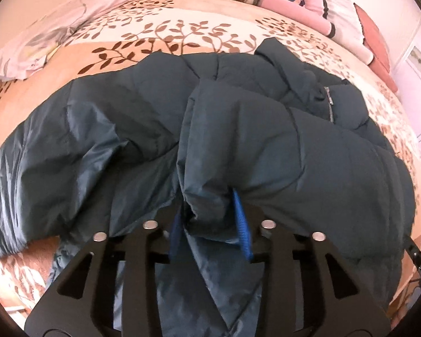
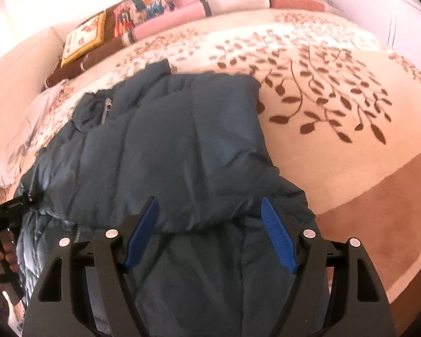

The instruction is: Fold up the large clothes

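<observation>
Left wrist view shows the left tongs clenched on a bunched fold of the dark teal quilted puffer jacket, which lies on the leaf-patterned cream bedspread. Right tongs hang released above the jacket's hem edge. Folding well probably means gripping that hem before carrying both corners over evenly.

Both my wrist views are bright and washed in warm pink daylight. The wall beyond my right gripper blows out to white. Fisheye bends the bed's far edge into an arc, with black vignette corners. The dark jacket by my left fingers smears softly with motion blur.
</observation>
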A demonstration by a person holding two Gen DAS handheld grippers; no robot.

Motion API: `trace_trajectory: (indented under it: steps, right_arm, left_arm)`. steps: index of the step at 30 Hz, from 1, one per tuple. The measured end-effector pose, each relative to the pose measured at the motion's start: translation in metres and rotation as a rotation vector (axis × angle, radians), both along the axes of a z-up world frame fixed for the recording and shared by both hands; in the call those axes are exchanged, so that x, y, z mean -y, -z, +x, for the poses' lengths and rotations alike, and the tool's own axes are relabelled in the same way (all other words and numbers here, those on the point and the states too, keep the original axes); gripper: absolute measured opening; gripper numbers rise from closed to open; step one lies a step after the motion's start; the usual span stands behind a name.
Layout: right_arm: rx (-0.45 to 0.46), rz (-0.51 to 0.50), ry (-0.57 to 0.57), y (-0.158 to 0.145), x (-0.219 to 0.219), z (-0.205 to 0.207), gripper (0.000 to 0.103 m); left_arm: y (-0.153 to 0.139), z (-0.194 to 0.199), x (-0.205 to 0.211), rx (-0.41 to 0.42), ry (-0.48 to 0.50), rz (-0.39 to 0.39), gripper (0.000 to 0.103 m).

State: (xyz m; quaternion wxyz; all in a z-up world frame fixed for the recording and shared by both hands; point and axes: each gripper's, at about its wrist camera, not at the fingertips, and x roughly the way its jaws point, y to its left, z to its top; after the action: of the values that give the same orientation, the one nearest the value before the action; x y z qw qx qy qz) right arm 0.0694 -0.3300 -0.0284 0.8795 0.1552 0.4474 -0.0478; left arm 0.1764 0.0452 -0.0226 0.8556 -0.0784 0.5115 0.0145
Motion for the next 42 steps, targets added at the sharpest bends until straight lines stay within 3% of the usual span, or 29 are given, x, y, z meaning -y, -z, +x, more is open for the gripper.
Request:
trace_trajectory:
  steps: [2, 4, 5, 14, 27, 42]
  right_arm:
    - [-0.076, -0.012, -0.013, 0.015, 0.001, 0.011, 0.074]
    - [-0.095, -0.011, -0.017, 0.019, 0.002, 0.012, 0.074]
    - [-0.088, -0.014, -0.015, 0.018, 0.002, 0.009, 0.074]
    - [-0.026, -0.027, -0.085, -0.006, -0.029, -0.016, 0.074]
    - [-0.076, -0.042, -0.324, -0.003, -0.121, -0.046, 0.074]
    - [-0.12, -0.12, -0.448, 0.005, -0.168, -0.061, 0.074]
  left_arm:
    - [-0.003, -0.004, 0.001, -0.003, -0.01, 0.013, 0.049]
    - [-0.01, -0.01, -0.002, 0.009, -0.038, 0.034, 0.073]
    - [-0.014, -0.016, -0.005, 0.025, -0.046, 0.026, 0.074]
    - [-0.017, -0.064, -0.033, 0.014, -0.097, -0.074, 0.075]
    - [-0.009, -0.134, -0.079, -0.003, -0.188, -0.017, 0.075]
    - [0.003, -0.175, -0.128, -0.013, -0.294, -0.049, 0.075]
